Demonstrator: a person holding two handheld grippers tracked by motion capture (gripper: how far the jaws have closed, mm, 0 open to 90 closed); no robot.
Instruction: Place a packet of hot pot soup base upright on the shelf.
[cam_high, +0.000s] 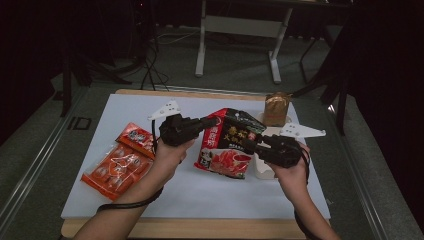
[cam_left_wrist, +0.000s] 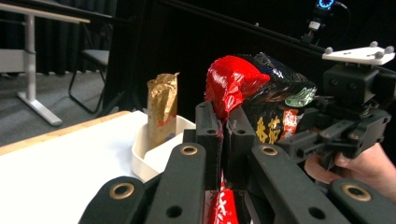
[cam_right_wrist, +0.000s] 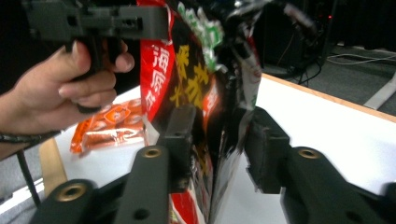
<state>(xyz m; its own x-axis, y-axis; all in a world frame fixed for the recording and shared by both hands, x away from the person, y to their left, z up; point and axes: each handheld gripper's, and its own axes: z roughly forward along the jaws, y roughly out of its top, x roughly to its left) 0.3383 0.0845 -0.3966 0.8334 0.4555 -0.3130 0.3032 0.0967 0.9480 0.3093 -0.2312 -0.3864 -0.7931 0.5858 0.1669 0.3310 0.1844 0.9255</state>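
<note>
Left claw (cam_high: 212, 121) pinching the top edge of the red-and-black snack bag (cam_high: 227, 145), jaws pressed tight on the crumpled foil. Right claw (cam_high: 252, 142) set around the bag's other side, jaws part-spread, bag between them, contact unclear. Bag lifted between both claws above the white tabletop (cam_high: 200, 192). Beyond the claws, gold pouch (cam_left_wrist: 162, 108) upright in a white tray (cam_left_wrist: 140, 156). Beside the left hand, orange packet (cam_high: 119, 162) lying flat.

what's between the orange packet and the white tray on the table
The red and black bag, pinched by the left gripper, hangs between orange packet and white tray in the high view.
</note>
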